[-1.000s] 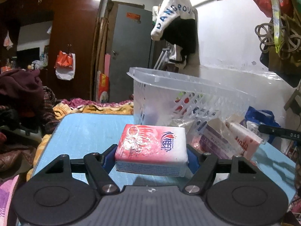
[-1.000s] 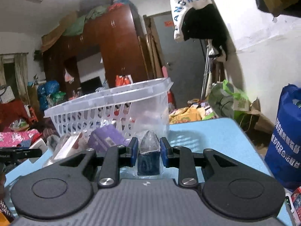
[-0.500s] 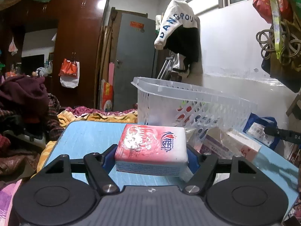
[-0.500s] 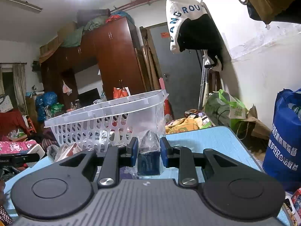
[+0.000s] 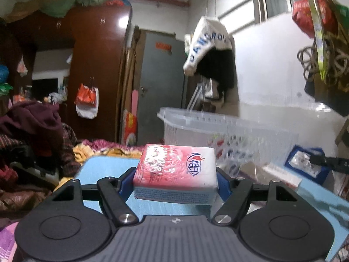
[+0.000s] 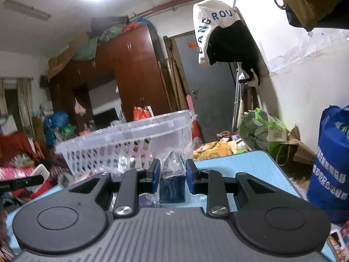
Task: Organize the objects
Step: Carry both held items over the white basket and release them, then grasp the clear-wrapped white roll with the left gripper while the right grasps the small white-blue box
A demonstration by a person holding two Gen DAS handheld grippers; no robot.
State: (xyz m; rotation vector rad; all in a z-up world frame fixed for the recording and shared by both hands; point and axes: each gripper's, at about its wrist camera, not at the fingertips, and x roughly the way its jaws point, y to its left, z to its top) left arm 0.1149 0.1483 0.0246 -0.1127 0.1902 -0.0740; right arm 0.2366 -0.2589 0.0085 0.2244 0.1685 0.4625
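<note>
My left gripper [image 5: 175,180] is shut on a red and pink tissue pack [image 5: 176,170], held flat above the light blue table [image 5: 102,168]. Beyond it, to the right, stands a clear plastic basket [image 5: 218,126]. In the right wrist view my right gripper [image 6: 172,175] is shut on a small dark blue packet in clear wrap [image 6: 172,183], its pointed top sticking up between the blue pads. The same basket [image 6: 122,144] stands ahead and left of it on the table [image 6: 237,163]. The other gripper's black tip [image 5: 331,163] shows at the far right of the left wrist view.
Loose boxes and packets [image 5: 277,172] lie at the basket's foot. A blue bag [image 6: 331,166] stands right of the table, a green bag [image 6: 264,131] behind it. Clothes pile on the left [image 5: 32,131]. A wardrobe [image 6: 135,80], a grey door [image 5: 159,87] and a hanging jacket [image 6: 220,32] lie beyond.
Both views have tilted upward, so the basket and table sit lower in frame and more ceiling shows. Both grips are unchanged.
</note>
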